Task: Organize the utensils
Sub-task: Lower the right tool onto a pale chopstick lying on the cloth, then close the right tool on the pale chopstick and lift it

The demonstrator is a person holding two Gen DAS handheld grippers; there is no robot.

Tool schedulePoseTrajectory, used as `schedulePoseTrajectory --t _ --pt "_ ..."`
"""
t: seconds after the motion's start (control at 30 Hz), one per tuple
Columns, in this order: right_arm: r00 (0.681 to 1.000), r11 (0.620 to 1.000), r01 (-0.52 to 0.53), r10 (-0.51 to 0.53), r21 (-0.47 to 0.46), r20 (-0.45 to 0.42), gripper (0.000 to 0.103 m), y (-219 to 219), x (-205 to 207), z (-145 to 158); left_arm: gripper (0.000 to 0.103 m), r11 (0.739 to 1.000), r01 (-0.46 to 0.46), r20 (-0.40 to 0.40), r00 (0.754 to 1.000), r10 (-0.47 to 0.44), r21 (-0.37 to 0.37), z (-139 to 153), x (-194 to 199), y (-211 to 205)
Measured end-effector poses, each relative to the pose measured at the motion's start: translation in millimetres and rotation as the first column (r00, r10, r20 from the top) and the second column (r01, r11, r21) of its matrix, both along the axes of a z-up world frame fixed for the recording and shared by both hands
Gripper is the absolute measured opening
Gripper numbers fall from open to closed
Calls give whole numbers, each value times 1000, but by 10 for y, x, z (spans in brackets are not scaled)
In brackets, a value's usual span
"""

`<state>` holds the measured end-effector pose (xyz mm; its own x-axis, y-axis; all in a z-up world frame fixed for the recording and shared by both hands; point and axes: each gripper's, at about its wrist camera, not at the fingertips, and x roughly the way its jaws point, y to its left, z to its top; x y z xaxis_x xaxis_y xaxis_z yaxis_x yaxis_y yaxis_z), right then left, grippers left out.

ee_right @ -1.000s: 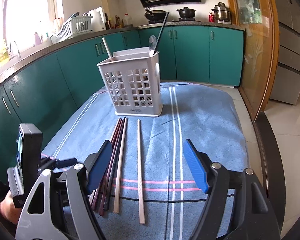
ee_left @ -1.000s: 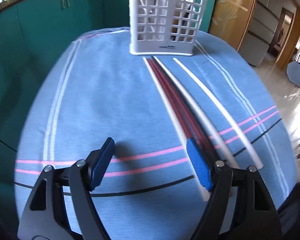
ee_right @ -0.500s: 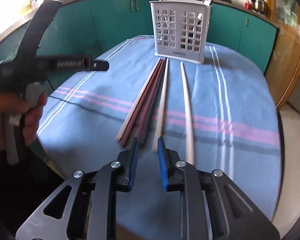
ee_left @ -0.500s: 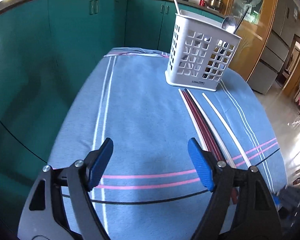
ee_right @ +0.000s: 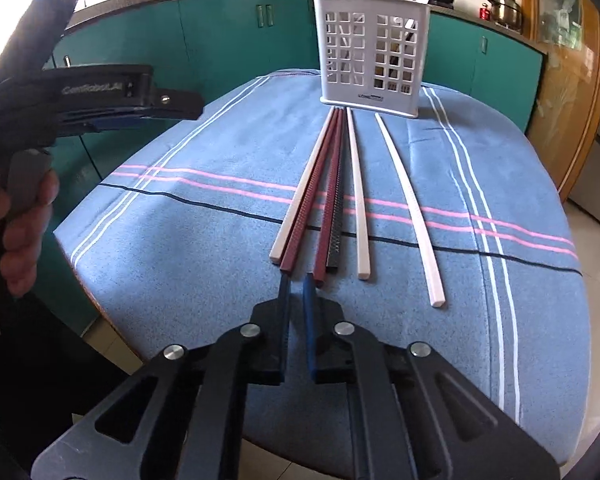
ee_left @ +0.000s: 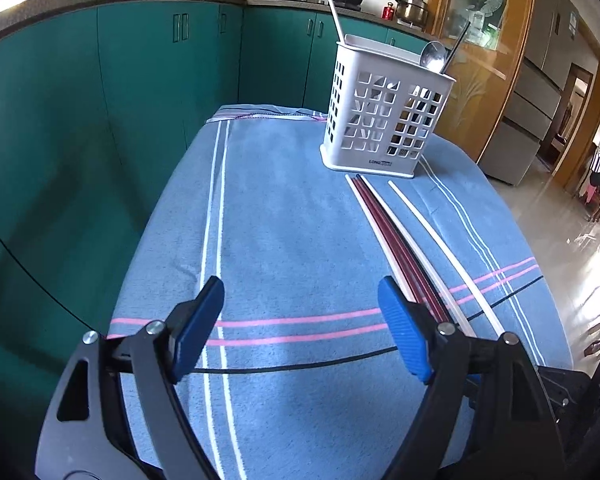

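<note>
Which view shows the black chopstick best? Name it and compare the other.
The right wrist view: the black chopstick lies full length, textured, between a red one and a white one, near end plain. In the left wrist view it is only a dark sliver against the red pair, its near end hidden behind the left gripper.

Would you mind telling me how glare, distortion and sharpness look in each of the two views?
Left wrist view: sharp; fisheye bows the tablecloth edges; sun glare on the floor at right. Right wrist view: window blown out at upper left, the left gripper slightly soft, chopsticks crisp.
</note>
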<state>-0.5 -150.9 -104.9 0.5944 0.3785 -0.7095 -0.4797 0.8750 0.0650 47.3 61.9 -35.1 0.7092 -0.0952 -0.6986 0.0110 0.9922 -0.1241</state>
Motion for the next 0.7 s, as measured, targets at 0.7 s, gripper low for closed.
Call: schedulePoseTrajectory --t 0.7 --pt "994 999 36 -34 -16 106 21 -113 395 449 81 1000 3 -17 1000 -3 -4 -27 140 -40"
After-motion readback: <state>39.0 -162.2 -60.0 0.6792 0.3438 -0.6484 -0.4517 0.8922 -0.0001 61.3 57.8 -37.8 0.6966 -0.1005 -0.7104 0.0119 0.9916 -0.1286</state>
